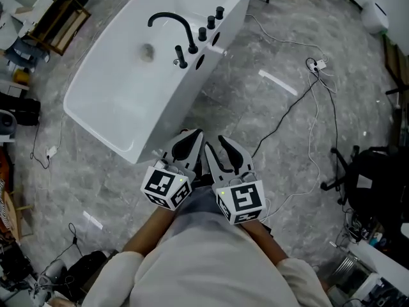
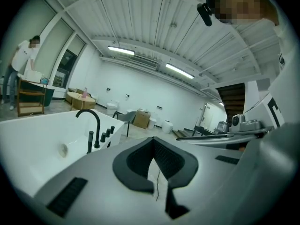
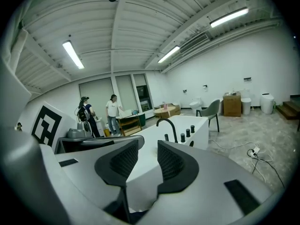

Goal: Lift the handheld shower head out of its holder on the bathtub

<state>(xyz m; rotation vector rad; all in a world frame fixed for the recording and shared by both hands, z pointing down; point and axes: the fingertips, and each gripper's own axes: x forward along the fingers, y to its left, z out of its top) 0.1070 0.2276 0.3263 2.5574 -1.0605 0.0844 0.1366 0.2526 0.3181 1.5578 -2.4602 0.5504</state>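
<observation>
Shirt (image 1: 204, 267) fills the bottom centre of the head view; bare forearms (image 1: 148, 232) come out of it, bent in close, with both grippers side by side just ahead of the body.

Tub (image 1: 171, 115): white, runs on a diagonal from the upper centre to the middle left. Its near corner sits just above the grippers.

Left gripper (image 1: 192, 136): lower centre, aimed up-frame at the tub. Pads meet at the tips; nothing between them.

Right gripper (image 1: 220, 147): just beside the left, same aim. Jaws stand wide apart, with only the tub rim seen through the gap; nothing held.

Faucet (image 1: 171, 20): black arch on the tub's right-hand deck, with a row of knobs (image 1: 211, 22) above it.

Shower head (image 1: 181, 57): thin black stick standing upright in its holder on that deck, just below the faucet base. Not yet lifted.

Key relation: it lies up-frame and a little left of both grippers, well apart from them. The left is slightly nearer, but the right looks readier for the grab. Long axis is vertical, so a level approach with the jaws straddling the stick seems likely.
</observation>
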